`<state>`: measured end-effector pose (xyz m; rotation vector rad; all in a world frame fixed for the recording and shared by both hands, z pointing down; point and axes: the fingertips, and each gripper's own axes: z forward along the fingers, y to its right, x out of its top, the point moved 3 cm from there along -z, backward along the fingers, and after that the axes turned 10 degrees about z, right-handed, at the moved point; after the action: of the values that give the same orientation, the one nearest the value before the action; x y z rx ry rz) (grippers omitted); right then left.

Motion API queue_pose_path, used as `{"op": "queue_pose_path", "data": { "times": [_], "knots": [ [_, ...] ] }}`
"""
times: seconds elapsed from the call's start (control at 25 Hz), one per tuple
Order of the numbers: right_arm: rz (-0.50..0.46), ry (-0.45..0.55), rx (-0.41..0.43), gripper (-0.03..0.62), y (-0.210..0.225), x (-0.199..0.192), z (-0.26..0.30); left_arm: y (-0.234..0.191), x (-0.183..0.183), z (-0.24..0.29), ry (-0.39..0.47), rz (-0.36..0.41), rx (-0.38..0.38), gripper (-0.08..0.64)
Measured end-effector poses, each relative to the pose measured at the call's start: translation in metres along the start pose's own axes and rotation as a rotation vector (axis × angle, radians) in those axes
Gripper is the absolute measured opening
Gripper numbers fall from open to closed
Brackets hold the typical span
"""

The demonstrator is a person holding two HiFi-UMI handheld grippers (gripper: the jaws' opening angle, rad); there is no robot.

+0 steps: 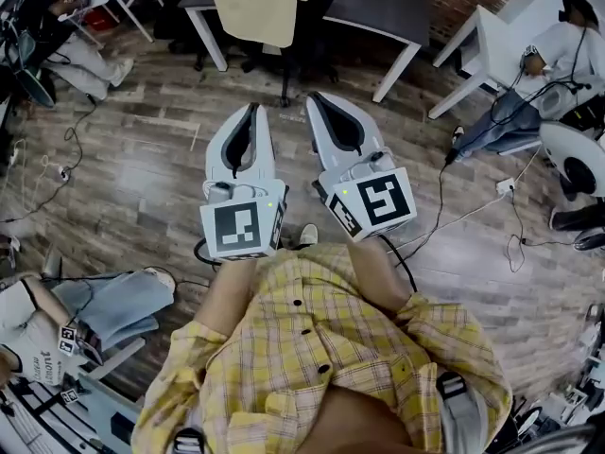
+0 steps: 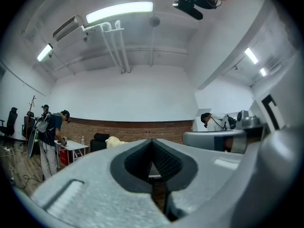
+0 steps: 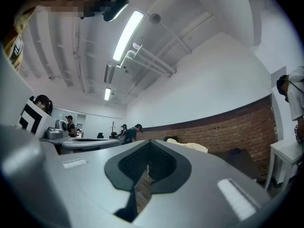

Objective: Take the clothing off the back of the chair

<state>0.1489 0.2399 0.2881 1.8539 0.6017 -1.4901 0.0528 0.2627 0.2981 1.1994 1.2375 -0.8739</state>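
Cream-coloured clothing (image 1: 265,3) hangs draped over the back of a black chair (image 1: 310,26) at the far side of the scene, slightly left of centre, on the near side of a dark desk (image 1: 378,3) with white legs. I hold both tools about level over the wooden floor (image 1: 142,159), side by side, pointing toward the chair and well short of it. My left gripper (image 1: 252,110) has its jaws together: in its own view the ribbed black pads meet along one line with nothing between them. My right gripper (image 1: 316,98) stands just beside it on the right, its jaws likewise together and empty in its own view. Neither tool touches the clothing or the chair. In the left gripper view the garment shows as a pale heap before a brick wall (image 2: 156,127), far off and left of the jaw line; in the right gripper view it lies right of the jaw line. A white table (image 1: 487,31) stands far right, and cables (image 1: 440,197) trail across the floor. My yellow checked shirt (image 1: 321,348) fills the near edge.
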Motion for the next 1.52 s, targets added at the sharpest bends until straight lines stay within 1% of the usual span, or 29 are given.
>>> {"op": "queue_pose_path", "data": {
  "times": [0.16,0.4,0.64,0.96,1.24,1.52],
  "knots": [
    [0.018,-0.003,0.019,0.006,0.013,0.000,0.003,0.002,-0.002,0.007,-0.017,0.008,0.028,0.000],
    [0.044,-0.018,0.013,0.006,0.035,-0.010,0.020,-0.002,-0.015,0.026,-0.038,0.000,0.057,0.000],
    [0.029,-0.037,0.007,0.006,0.047,-0.021,0.053,-0.022,-0.032,0.053,-0.045,-0.008,0.054,0.000],
    [0.021,-0.047,-0.019,0.006,0.076,-0.033,0.130,-0.072,-0.055,0.121,-0.048,-0.037,0.050,0.000],
    [0.007,-0.035,-0.056,0.006,0.092,-0.023,0.210,-0.130,-0.054,0.188,-0.031,-0.037,0.014,0.000],
    [-0.005,-0.017,-0.134,0.006,0.106,-0.024,0.288,-0.184,-0.061,0.251,-0.009,-0.033,-0.073,0.000]
  ]
}}
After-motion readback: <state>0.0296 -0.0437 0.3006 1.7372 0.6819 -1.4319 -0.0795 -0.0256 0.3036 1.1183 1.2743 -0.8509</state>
